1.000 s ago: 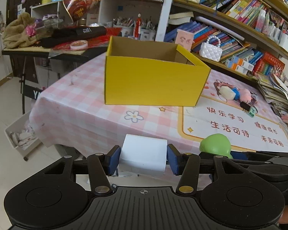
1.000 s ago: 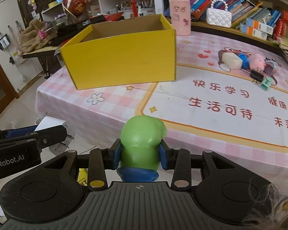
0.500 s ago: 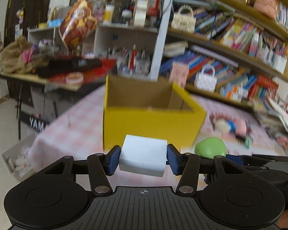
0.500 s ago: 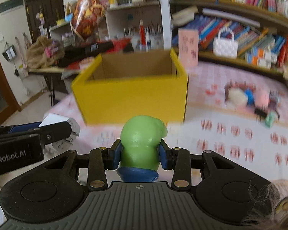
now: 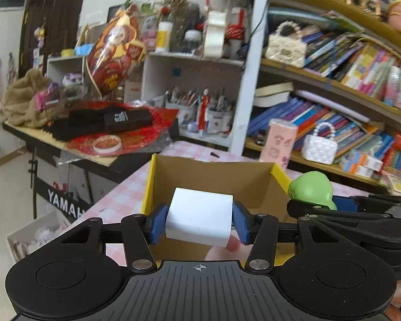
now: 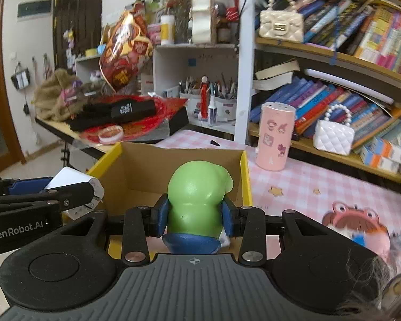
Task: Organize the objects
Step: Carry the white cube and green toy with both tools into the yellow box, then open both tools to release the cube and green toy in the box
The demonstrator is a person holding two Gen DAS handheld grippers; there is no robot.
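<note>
My left gripper (image 5: 199,219) is shut on a white block (image 5: 199,215), held over the open top of the yellow cardboard box (image 5: 214,176). My right gripper (image 6: 195,219) is shut on a green toy with a blue base (image 6: 197,200), also above the box (image 6: 179,160), toward its right side. In the left wrist view the green toy (image 5: 311,188) and the right gripper show at the right. In the right wrist view the white block (image 6: 72,180) and the left gripper sit at the left. The box's floor is mostly hidden.
The box stands on a pink checked tablecloth (image 6: 307,184). A pink canister (image 6: 274,136) stands behind the box on the right, a white beaded purse (image 6: 334,133) on the low shelf. Crowded bookshelves (image 5: 334,80) line the back; a cluttered side table (image 5: 93,133) is at left.
Both grippers have risen and moved forward from off the table's front edge to above the yellow box, each still holding its object.
</note>
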